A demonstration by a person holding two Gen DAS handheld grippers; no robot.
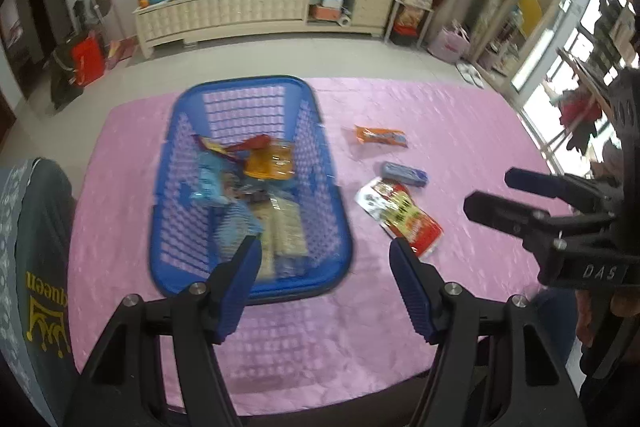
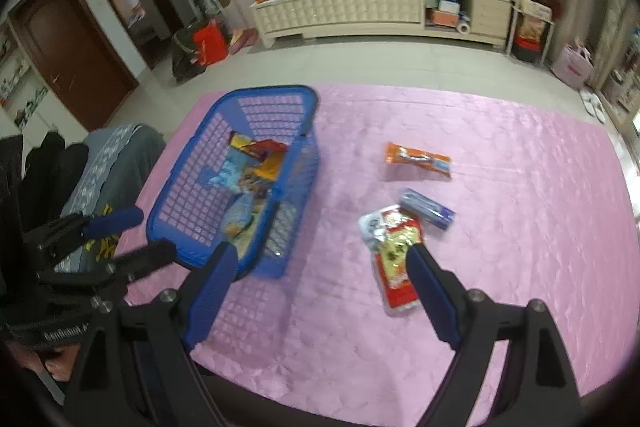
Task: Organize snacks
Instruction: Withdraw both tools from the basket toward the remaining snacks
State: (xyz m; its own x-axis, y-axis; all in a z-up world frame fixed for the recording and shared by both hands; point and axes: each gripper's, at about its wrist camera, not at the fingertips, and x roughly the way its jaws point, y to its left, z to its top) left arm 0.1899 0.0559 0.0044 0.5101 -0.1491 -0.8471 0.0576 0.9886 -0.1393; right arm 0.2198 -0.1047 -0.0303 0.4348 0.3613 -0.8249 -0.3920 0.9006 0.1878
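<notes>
Blue basket (image 1: 250,183) at left on the pink bench (image 1: 460,107), several snacks already inside for tidiness. Left tongs (image 1: 324,275) spread, empty, above its near rim. Rightward, three packets loose: red-yellow packet (image 2: 394,259), blue roll (image 2: 428,213), orange packet (image 2: 418,159). Right tongs (image 2: 320,277) spread, empty, poised near the red-yellow one.

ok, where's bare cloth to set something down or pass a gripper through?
Free: pink cloth right of the red-and-yellow packet, and the near strip between it and the blue basket. Crowded: inside the basket, and around the blue packet and orange packet.
</notes>
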